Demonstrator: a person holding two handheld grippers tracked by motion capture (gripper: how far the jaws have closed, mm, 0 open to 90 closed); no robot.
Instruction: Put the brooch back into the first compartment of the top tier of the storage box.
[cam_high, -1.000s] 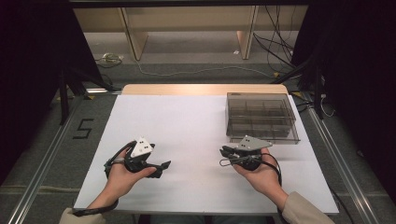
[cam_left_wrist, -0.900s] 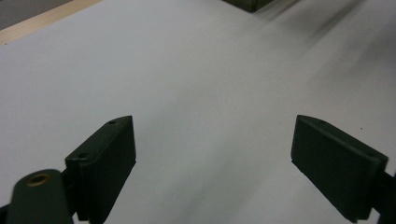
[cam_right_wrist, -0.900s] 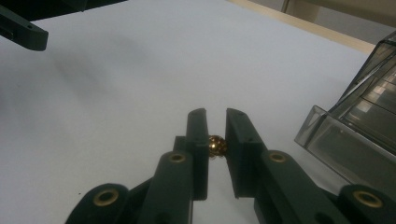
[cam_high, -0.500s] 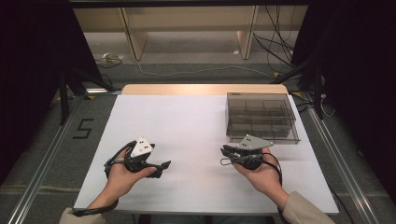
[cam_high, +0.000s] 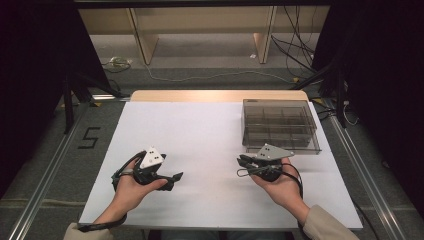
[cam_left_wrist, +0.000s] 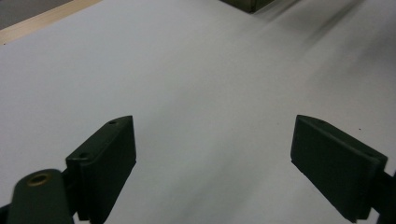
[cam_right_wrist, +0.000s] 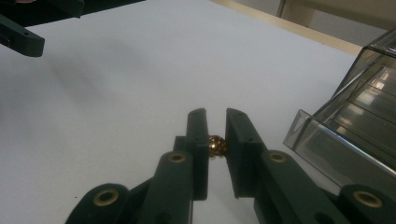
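**Gold bead pinched in the right fingers, left fingers spread over bare tabletop**

The right gripper (cam_right_wrist: 215, 122) has its fingers drawn narrow around a small gold bead (cam_right_wrist: 217, 145), a round, faceted, shiny thing that sits between the two inner faces, a little back from the fingertips. Both pads press against it, one on each side, and it hangs clear of the white tabletop (cam_right_wrist: 116, 93) below. Just to the right of these fingers, and a little ahead of them, stands a clear smoky compartment box (cam_right_wrist: 355, 126); its near corner is close to the right finger but apart from it. In the high view the same right gripper (cam_high: 242, 161) lies in an upturned hand (cam_high: 280, 182), its tips pointing toward the middle of the tabletop, with the box (cam_high: 280, 125) just beyond it.

The left gripper (cam_left_wrist: 215, 140) holds its fingers wide apart with nothing between them, only plain white surface beneath and ahead. A corner of the box shows far ahead of them at the top edge. In the high view the left gripper (cam_high: 176, 176) rests in the other hand (cam_high: 132, 185), its tips aimed toward the right gripper and well apart from it.
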